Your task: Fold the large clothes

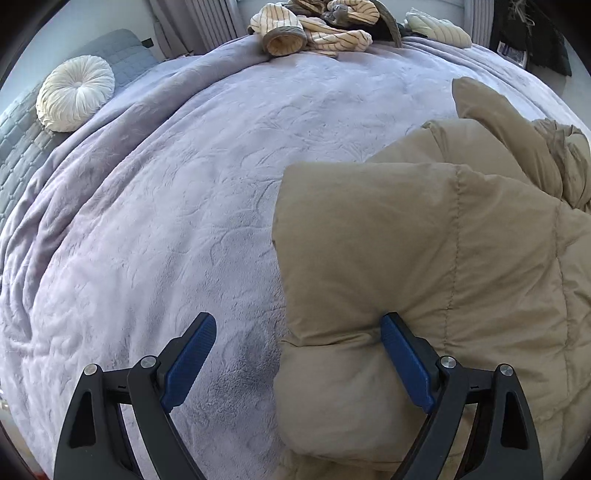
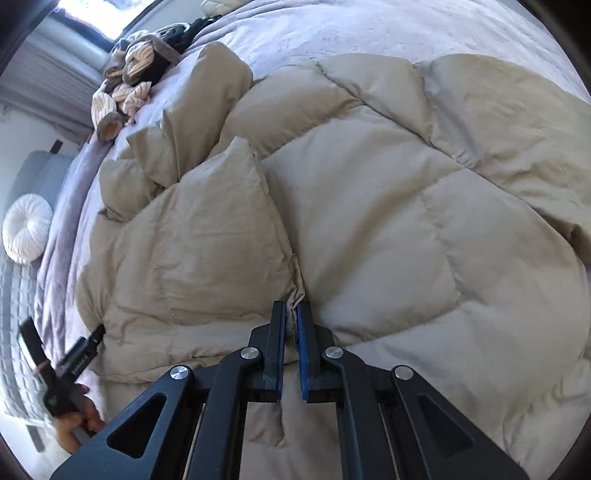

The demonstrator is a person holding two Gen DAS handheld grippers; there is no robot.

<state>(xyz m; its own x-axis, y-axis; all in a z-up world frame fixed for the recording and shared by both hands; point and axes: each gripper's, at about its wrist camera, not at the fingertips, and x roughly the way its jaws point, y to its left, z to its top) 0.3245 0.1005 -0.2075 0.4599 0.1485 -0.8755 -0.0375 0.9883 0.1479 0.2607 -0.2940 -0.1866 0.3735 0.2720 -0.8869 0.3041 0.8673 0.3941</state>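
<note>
Beige quilted padding, the puffer coat [image 1: 443,258], fills the right half of the left wrist view and lies on the lavender blanket [image 1: 166,221]. My left gripper [image 1: 299,328] stands at the lower centre with its jaws spread wide. Its right blue pad rests against the coat's lower left edge; its left pad sits over bare blanket, clear of the fabric. Nothing is clamped. A round white cushion [image 1: 75,92] lies at the upper left, and a heap of striped clothes [image 1: 314,33] at the top centre.

In the right wrist view, the coat [image 2: 369,203] spreads across most of the frame, one sleeve folded toward the upper left. My right gripper [image 2: 291,310] sits at the lower centre, its blue pads nearly together and pinching a ridge of the coat's fabric between their tips. At the lower left, my left hand [image 2: 79,421] holds the other gripper just beside the coat's left edge. The cushion [image 2: 27,232] lies at the left edge.
</note>
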